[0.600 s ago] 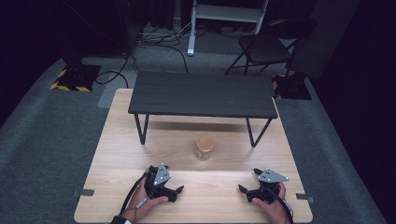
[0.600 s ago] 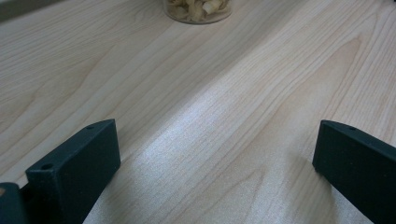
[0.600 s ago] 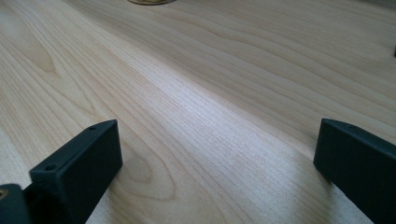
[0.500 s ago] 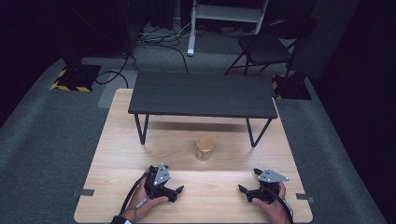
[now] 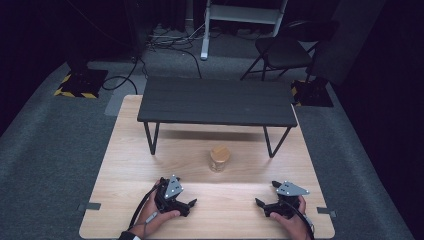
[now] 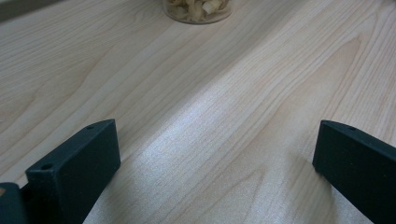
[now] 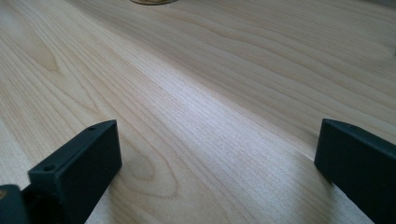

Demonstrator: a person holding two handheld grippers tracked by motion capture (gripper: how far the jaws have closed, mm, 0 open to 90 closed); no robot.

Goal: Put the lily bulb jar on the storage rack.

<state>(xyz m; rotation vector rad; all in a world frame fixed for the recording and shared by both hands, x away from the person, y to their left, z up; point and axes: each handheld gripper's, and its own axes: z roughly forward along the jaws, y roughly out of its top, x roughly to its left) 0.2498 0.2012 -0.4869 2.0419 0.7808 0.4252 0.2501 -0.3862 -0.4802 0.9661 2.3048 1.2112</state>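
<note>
Fingers (image 6: pixel 74 172) of left gripper (image 5: pixel 186 204) spread wide, empty, low over table (image 5: pixel 125 150). Right gripper (image 5: pixel 266 202) likewise: wide apart, gripping nothing. Jar (image 5: pixel 219 158) upright between and beyond both, near black bench (image 5: pixel 215 102).

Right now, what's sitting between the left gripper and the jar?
Nothing: in the left gripper view, bare wooden tabletop runs from the open left gripper to the jar.
</note>
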